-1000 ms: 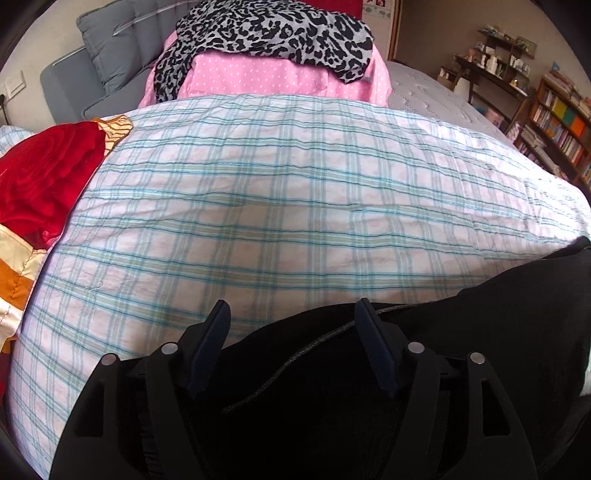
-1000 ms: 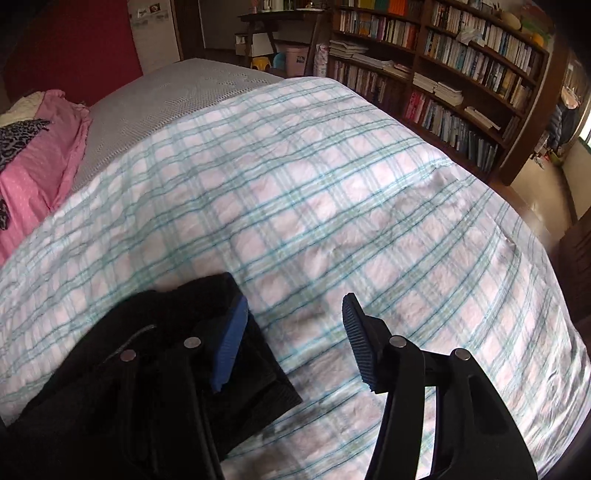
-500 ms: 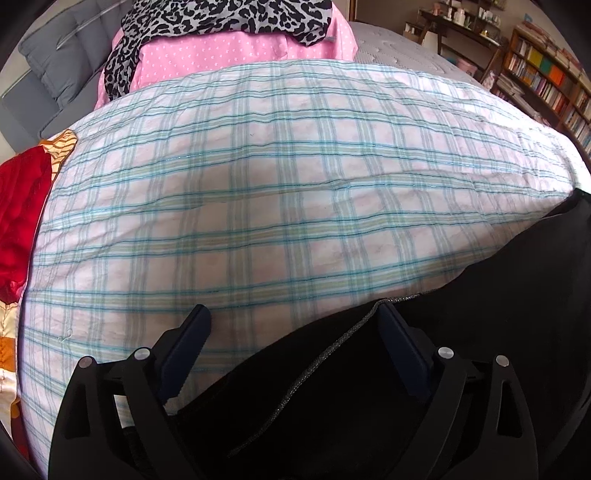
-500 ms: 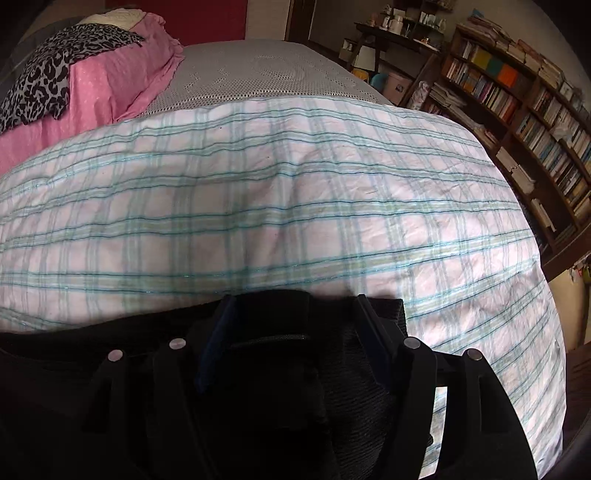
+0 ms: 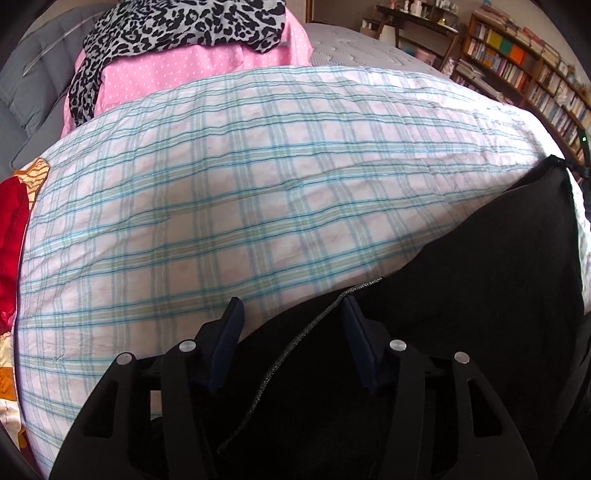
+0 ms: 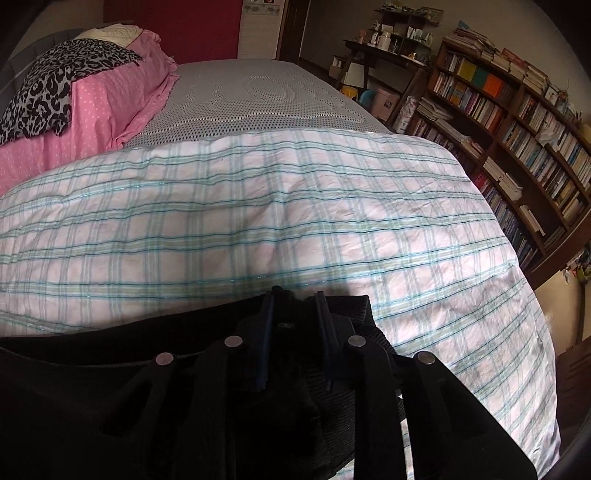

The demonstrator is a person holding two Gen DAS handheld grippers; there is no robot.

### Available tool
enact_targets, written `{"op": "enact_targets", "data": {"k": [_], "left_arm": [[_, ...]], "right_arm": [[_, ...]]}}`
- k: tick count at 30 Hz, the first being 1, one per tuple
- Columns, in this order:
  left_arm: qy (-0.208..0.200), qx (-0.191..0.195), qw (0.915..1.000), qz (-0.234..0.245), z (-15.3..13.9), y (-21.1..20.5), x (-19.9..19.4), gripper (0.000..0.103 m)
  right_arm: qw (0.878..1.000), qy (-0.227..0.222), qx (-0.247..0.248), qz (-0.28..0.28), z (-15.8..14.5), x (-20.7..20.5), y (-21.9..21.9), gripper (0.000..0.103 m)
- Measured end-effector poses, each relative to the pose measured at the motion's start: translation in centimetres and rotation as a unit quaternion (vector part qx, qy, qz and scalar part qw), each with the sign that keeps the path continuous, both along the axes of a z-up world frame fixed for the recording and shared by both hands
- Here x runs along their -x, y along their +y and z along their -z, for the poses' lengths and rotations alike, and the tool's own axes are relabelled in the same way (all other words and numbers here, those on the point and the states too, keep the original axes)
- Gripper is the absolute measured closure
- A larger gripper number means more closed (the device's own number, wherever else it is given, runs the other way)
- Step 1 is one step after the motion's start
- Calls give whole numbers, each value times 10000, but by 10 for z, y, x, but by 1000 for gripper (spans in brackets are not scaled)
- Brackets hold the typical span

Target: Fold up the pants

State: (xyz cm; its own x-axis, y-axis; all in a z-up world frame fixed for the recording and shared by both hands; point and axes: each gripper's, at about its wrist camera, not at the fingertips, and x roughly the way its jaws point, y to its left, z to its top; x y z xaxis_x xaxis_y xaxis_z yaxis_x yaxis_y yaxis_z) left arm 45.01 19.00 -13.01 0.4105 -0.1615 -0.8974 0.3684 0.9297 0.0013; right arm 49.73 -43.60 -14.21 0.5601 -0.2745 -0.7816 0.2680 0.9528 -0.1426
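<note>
The black pants (image 5: 461, 280) lie on the plaid duvet (image 5: 258, 192), at its near edge. In the left wrist view my left gripper (image 5: 291, 314) stands open, its jaws wide apart over the pants' edge, where a grey seam (image 5: 295, 343) runs between them. In the right wrist view the pants (image 6: 92, 387) fill the lower left. My right gripper (image 6: 295, 310) is shut on a bunched fold of the pants at their right end. The fold hides the pads' inner faces.
A pink dotted cover (image 5: 184, 70) with a leopard-print cloth (image 5: 177, 26) lies at the far end of the bed. A red and orange cloth (image 5: 11, 236) lies at the left. Bookshelves (image 6: 517, 122) stand along the right, and the duvet (image 6: 258, 206) drops off there.
My right gripper has swung onto the end of the pants and closed on the cloth. My left gripper has narrowed a little but stays open over the seam.
</note>
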Motion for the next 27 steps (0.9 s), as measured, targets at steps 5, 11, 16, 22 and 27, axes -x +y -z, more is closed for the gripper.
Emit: {"op": "enact_targets", "data": {"k": [5, 11, 16, 22, 27], "left_arm": [[295, 185, 9993, 110, 0, -2, -2, 33], [228, -252, 9988, 345, 6, -20, 3, 47], [112, -478, 9987, 124, -4, -27, 5, 90], [-368, -406, 9983, -175, -38, -25, 33, 94], [-932, -212, 9947, -388, -78, -19, 75, 94]], "right_arm": [[9998, -186, -1, 84, -16, 8, 2, 82], [9993, -304, -11, 229, -27, 17, 2, 82], [9984, -457, -18, 326, -44, 38, 3, 82], [9954, -799, -203, 491, -82, 81, 2, 82], [9922, -1032, -304, 633, -105, 132, 2, 82]]}}
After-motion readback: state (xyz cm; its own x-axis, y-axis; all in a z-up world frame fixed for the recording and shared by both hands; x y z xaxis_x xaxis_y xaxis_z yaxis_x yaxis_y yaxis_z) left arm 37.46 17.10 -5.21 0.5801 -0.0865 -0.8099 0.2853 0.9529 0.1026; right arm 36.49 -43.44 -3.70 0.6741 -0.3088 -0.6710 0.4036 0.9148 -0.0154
